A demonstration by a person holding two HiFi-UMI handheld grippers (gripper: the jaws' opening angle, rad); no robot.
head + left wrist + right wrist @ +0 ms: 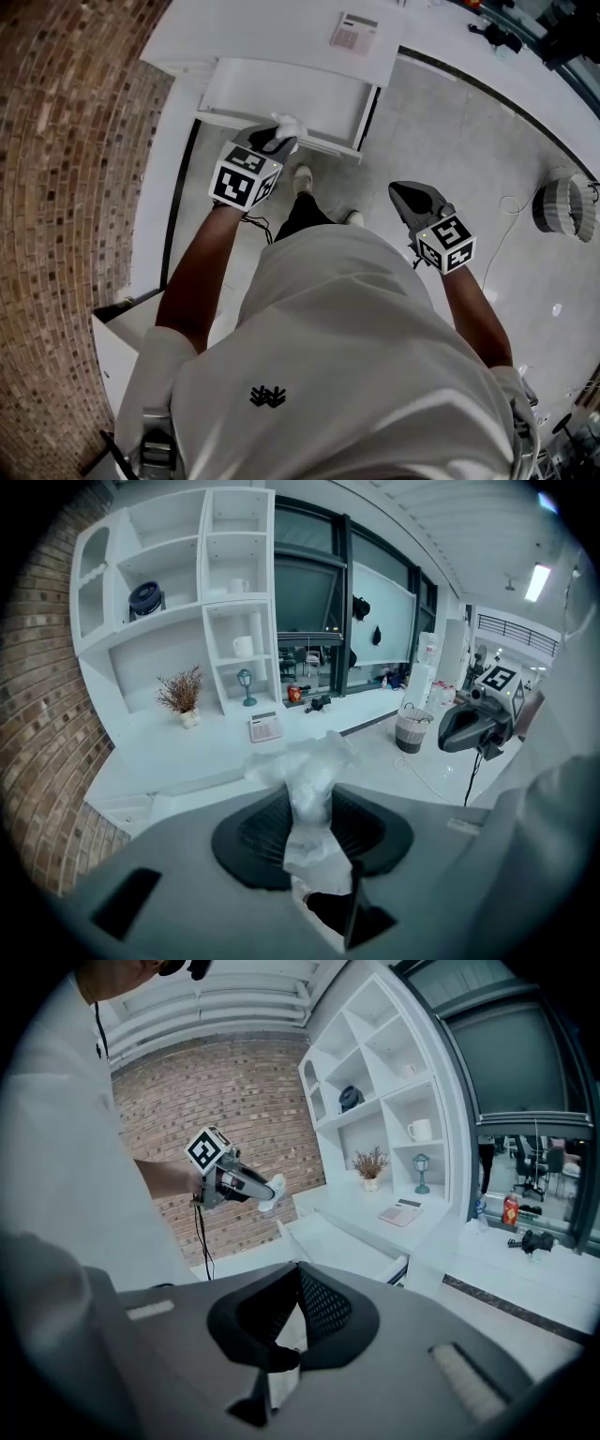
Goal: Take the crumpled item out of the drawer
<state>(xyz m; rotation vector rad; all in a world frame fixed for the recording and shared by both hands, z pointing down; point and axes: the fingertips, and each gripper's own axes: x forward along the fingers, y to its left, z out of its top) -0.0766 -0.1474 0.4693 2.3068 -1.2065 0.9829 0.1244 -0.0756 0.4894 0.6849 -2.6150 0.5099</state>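
Observation:
My left gripper [275,141] is shut on a crumpled white item [287,125], held in the air just above the front edge of the open white drawer [281,98]. In the left gripper view the crumpled item [311,780] sticks up from between the dark pads and fans out above them. The right gripper view shows the left gripper [246,1186] with the white wad [273,1194] at its tip, over the drawer [337,1241]. My right gripper [405,193] hangs to the right over the floor, apart from the drawer, its jaws together with nothing between them [298,1290].
A calculator [354,34] lies on the white counter [234,28] behind the drawer. White wall shelves [169,592] hold a cup, a dried plant and a small lamp. A woven basket [563,208] stands on the floor at the right. A brick wall [66,169] runs along the left.

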